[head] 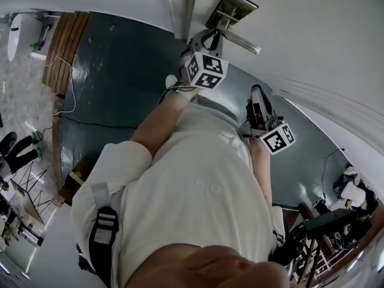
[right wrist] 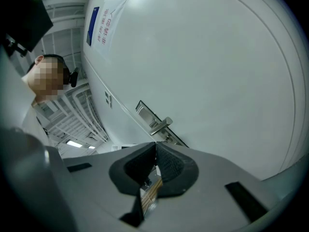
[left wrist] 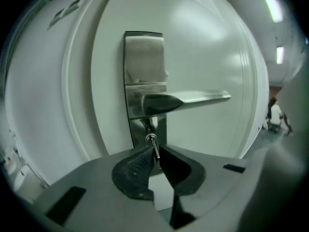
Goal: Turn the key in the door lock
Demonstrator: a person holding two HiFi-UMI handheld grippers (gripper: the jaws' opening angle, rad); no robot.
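Now my left gripper (left wrist: 156,154) pinches the key (left wrist: 154,148) under the door handle (left wrist: 186,100) (lever level); my right gripper (right wrist: 155,151) hangs closed, empty.

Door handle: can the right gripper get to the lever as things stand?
Probably yes. The right gripper, jaws together and empty, faces the door handle with nothing between. The left gripper holds the key just below it, so space is tight.

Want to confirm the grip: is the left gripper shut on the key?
Shut on the key: the left gripper pinches it just below the door handle.
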